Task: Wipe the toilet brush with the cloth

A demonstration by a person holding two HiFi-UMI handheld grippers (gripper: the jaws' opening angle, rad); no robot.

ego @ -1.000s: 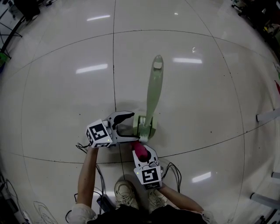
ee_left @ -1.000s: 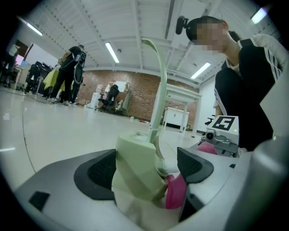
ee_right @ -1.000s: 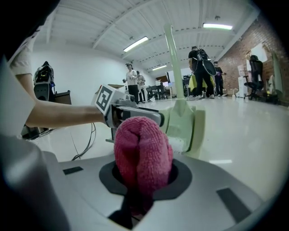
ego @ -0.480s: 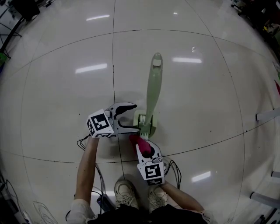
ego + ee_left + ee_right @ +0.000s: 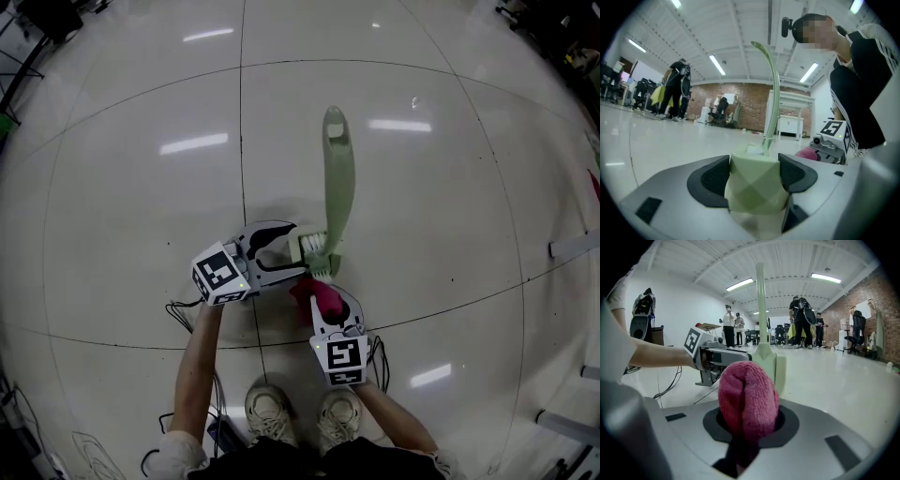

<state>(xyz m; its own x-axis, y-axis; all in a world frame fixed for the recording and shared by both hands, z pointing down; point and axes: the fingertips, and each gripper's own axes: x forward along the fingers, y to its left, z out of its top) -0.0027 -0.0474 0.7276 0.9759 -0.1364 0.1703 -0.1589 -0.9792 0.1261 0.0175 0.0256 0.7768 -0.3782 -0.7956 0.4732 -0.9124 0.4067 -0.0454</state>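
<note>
Jaws of left gripper (image 5: 294, 251) just closing, now clamp toilet brush (image 5: 337, 178) base; right gripper (image 5: 324, 302), pinching cloth (image 5: 308, 289), edges nearer; wiping likely next.

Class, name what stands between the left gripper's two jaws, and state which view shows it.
The green brush holder; the left gripper has just been closing its jaws onto its sides. The left gripper view shows it.

Readable text, brand names, numbers, signs: none.
Printed marks present: black-and-white square code patterns, without letters or digits, on the white plastic marker cube (image 5: 220, 275) of the left gripper (image 5: 298, 251) and on the matching cube (image 5: 342, 359) of the right gripper (image 5: 314, 298).
Far walls: nothing large enough to read.
</note>
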